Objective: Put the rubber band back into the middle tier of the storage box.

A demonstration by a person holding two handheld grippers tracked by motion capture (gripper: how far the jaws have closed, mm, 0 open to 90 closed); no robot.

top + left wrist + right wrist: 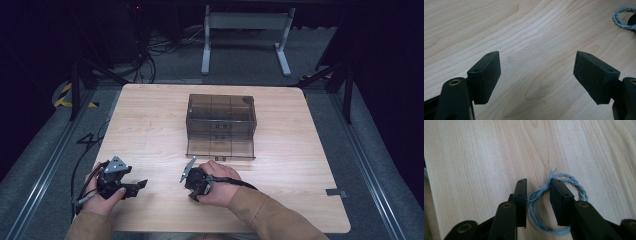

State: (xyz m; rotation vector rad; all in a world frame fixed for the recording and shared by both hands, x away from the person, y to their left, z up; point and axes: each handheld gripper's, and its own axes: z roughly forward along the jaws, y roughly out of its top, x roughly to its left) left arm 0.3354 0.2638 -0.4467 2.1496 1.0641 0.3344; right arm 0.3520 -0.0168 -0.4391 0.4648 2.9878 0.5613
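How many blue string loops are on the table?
1. The blue string loop lies on the wooden table, between the jaws of the right hand-held gripper. Another could be hidden under the hands.

Box [221,125] mid-table [150,120], cord loop [554,205] before it

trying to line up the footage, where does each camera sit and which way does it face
High view: above the person's side, looking forward and down on the table, hands, sleeves.
Left gripper view: on the left gripper, facing bare wood, open jaws.
Right gripper view: on the right gripper, jaws astride the blue cord loop.
Shared: the cord loop shows in both gripper views.
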